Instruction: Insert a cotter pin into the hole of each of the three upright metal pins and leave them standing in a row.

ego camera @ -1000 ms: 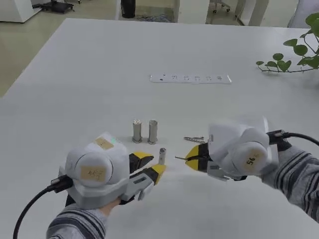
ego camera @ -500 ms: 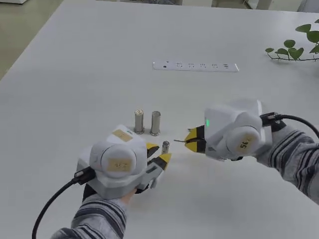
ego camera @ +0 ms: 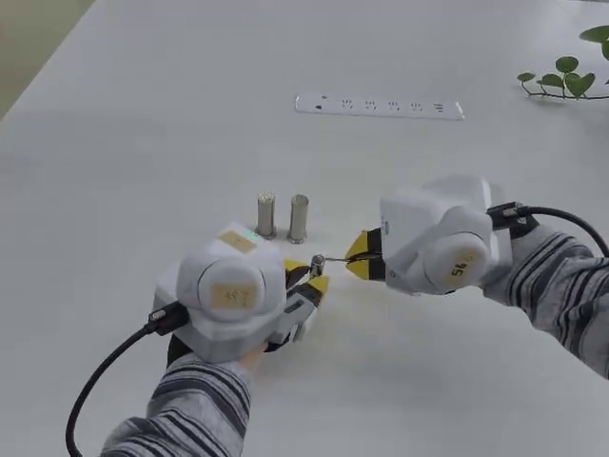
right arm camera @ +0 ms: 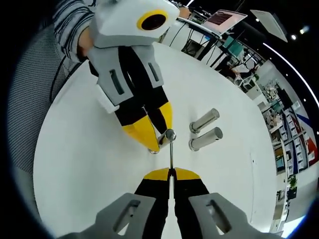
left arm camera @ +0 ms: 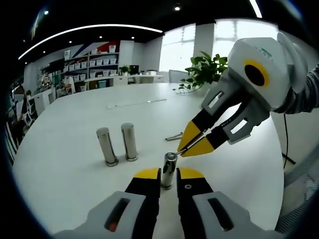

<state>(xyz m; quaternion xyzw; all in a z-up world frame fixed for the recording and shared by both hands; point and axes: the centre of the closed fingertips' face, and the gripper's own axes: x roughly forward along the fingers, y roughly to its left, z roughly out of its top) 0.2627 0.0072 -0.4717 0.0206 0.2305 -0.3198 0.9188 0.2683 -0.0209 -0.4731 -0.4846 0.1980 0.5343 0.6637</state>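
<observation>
Two metal pins point(ego camera: 266, 214) point(ego camera: 299, 218) stand upright side by side on the white table point(ego camera: 143, 171). In front of them stands a third metal pin point(ego camera: 317, 265), with my left gripper point(ego camera: 309, 281) shut on its lower part. The left gripper view has this pin point(left arm camera: 168, 169) pinched between the yellow-tipped jaws of the left gripper point(left arm camera: 168, 175). My right gripper point(ego camera: 360, 257) comes in from the right, shut on a thin cotter pin point(ego camera: 335, 258). In the right gripper view the cotter pin point(right arm camera: 171, 154) reaches from the right gripper point(right arm camera: 171, 173) to the held pin's top point(right arm camera: 170, 135).
A white power strip point(ego camera: 379, 106) lies farther back on the table. A leafy plant point(ego camera: 566, 76) is at the far right edge. Spare cotter pins point(left arm camera: 174, 136) lie on the table right of the standing pins. Cables trail from both grippers toward the person.
My right gripper has moved left, bringing the cotter pin's tip up to the top of the third pin. The left gripper has stayed at that pin. The head camera has shifted.
</observation>
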